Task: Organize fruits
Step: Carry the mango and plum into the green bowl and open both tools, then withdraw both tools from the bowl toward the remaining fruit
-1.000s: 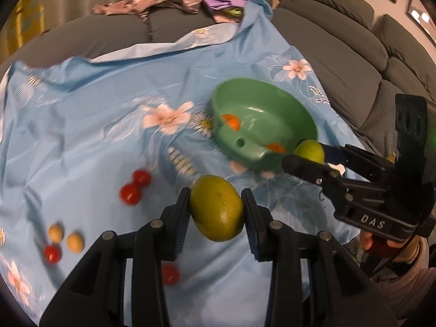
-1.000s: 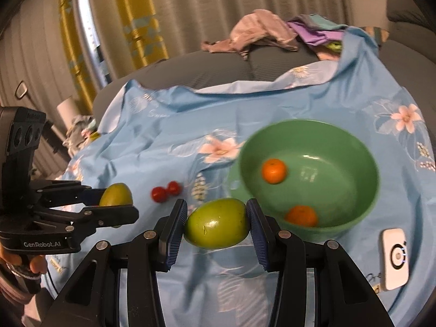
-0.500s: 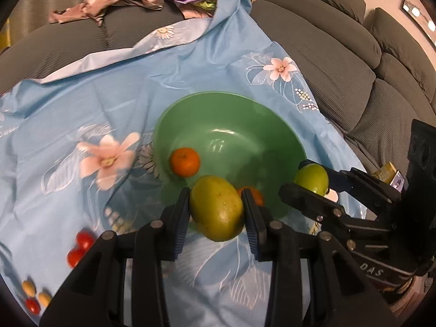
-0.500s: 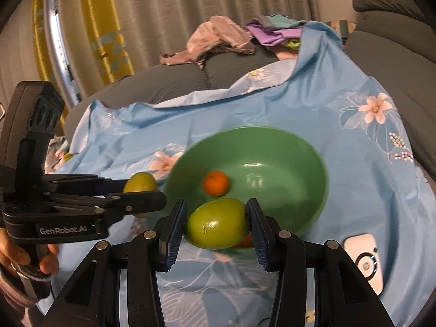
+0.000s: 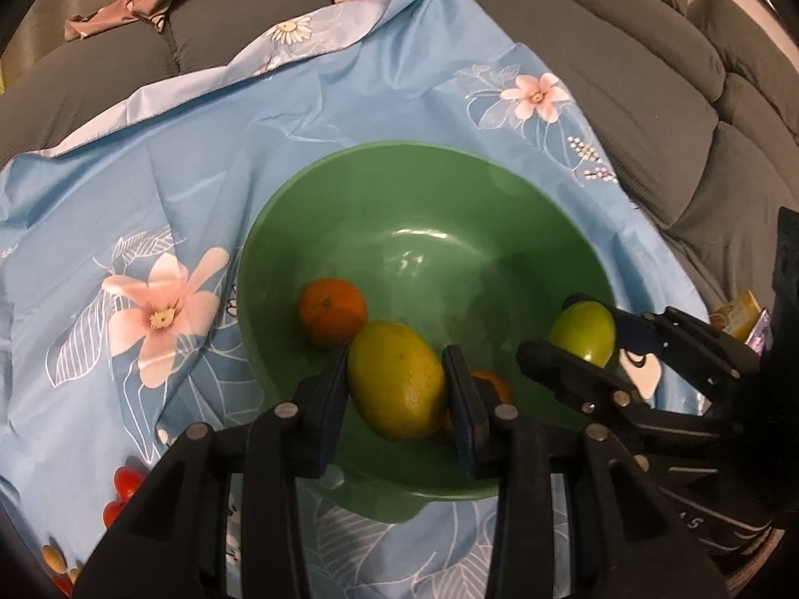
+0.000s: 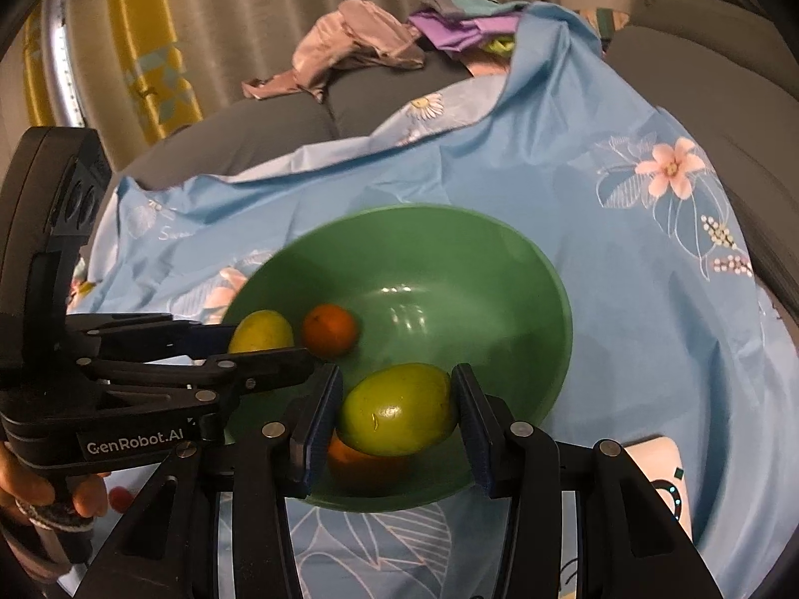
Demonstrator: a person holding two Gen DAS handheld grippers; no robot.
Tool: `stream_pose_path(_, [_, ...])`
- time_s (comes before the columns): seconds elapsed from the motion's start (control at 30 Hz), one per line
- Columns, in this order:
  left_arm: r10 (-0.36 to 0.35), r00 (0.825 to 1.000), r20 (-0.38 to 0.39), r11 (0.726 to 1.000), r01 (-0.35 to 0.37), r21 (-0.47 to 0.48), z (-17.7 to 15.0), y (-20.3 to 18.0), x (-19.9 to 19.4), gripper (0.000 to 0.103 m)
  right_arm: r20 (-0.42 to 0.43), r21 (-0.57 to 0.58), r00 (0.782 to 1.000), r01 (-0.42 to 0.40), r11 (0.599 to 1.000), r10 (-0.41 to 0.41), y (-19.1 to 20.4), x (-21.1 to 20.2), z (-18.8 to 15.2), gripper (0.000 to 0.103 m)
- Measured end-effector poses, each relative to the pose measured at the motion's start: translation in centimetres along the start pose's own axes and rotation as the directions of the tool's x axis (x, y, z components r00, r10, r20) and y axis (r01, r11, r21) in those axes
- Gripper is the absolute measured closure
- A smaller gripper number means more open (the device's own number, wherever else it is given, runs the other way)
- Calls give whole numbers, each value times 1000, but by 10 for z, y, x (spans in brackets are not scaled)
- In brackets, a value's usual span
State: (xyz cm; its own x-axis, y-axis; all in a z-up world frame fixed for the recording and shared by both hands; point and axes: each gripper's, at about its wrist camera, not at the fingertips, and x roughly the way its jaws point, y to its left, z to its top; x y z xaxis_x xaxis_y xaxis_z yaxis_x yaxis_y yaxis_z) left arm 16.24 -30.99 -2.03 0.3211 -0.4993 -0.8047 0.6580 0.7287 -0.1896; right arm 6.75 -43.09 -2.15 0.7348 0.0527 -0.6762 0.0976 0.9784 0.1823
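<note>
A green bowl [image 5: 499,189] [image 6: 524,259] sits on the blue flowered cloth. It holds an orange [image 5: 332,310] [image 6: 329,329] and a second orange [image 5: 492,384] [image 6: 359,461], mostly hidden. My left gripper [image 5: 397,389] is shut on a yellow-green mango [image 5: 397,379] [image 6: 259,332] just above the bowl's near side. My right gripper [image 6: 397,414] is shut on a green mango [image 6: 397,412] [image 5: 582,332] over the bowl's near right rim. The two grippers are side by side.
Red cherry tomatoes [image 5: 122,491] and small yellow fruits [image 5: 52,556] lie on the cloth [image 5: 150,174] at the left. A white device [image 6: 659,474] lies right of the bowl. Crumpled clothes [image 6: 349,50] lie on the grey sofa [image 5: 649,75] behind.
Both grippers have carried their mangoes forward from over the cloth to above the bowl. Both grips are unchanged.
</note>
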Motion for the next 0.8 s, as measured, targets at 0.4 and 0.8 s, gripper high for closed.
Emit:
stream_pose_path(0.4, [26,996,89,1000,-25,-19,-15,4,-45,23,12,-1,999,49,999,-49,6,-24,-5,54])
stream_pose_path(0.8, [234,972,16,946,-224,-236,-132,73,-134,12,-55,-83,985,-168,982,164,62,-48,-44,54])
